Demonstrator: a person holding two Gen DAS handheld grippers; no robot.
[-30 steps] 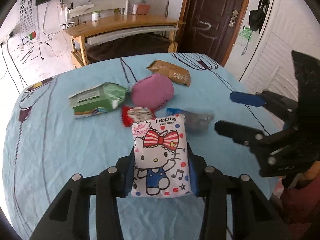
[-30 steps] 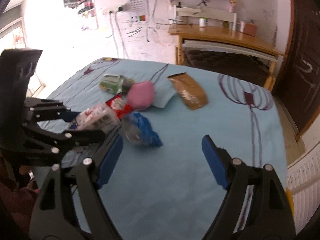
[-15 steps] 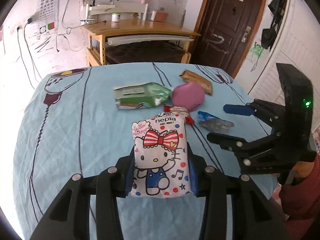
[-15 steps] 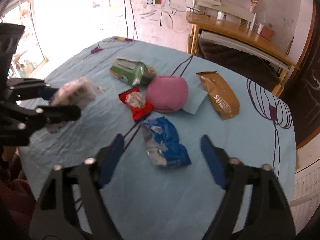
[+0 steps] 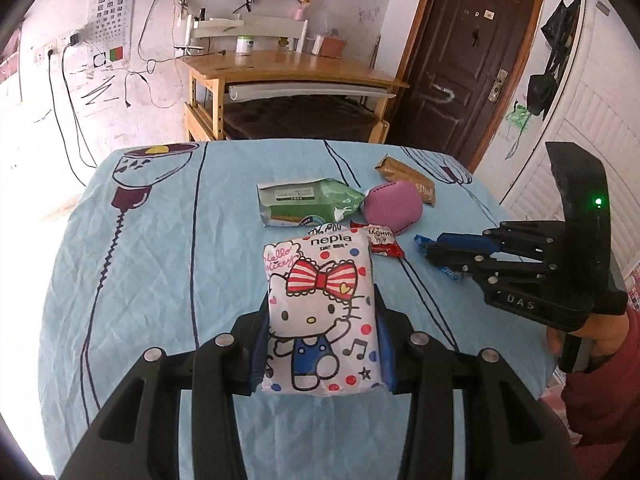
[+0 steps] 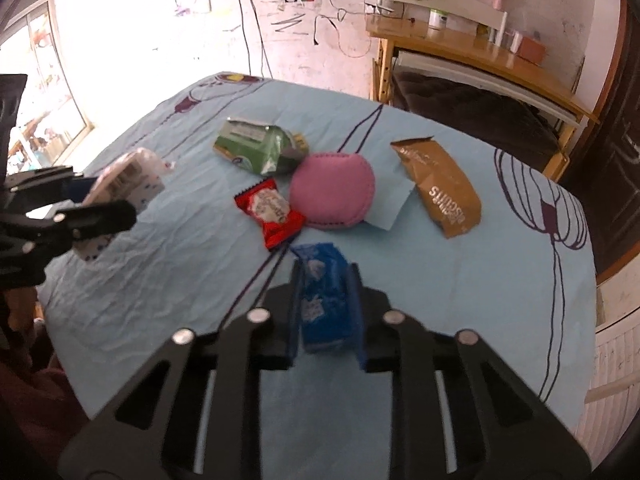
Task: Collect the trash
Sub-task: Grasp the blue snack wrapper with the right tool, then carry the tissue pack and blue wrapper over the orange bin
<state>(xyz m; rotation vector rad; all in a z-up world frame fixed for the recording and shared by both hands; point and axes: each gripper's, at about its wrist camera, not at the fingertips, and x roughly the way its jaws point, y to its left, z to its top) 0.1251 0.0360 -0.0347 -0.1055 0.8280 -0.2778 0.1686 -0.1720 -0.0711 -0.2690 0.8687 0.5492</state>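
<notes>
On the desk [image 6: 500,288] we see the round cushion [image 6: 332,190] at the middle, the biscuit bag [image 6: 438,188] to its right and the wipes pack [image 6: 258,146] to its left. The small candy wrapper [image 6: 270,212] lies just before the cushion, touching it.

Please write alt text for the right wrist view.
The right gripper, its jaws having just closed, pinches a blue wrapper over a light blue tablecloth. Beyond lie a red wrapper, pink pouch, green pack and brown bag.
</notes>
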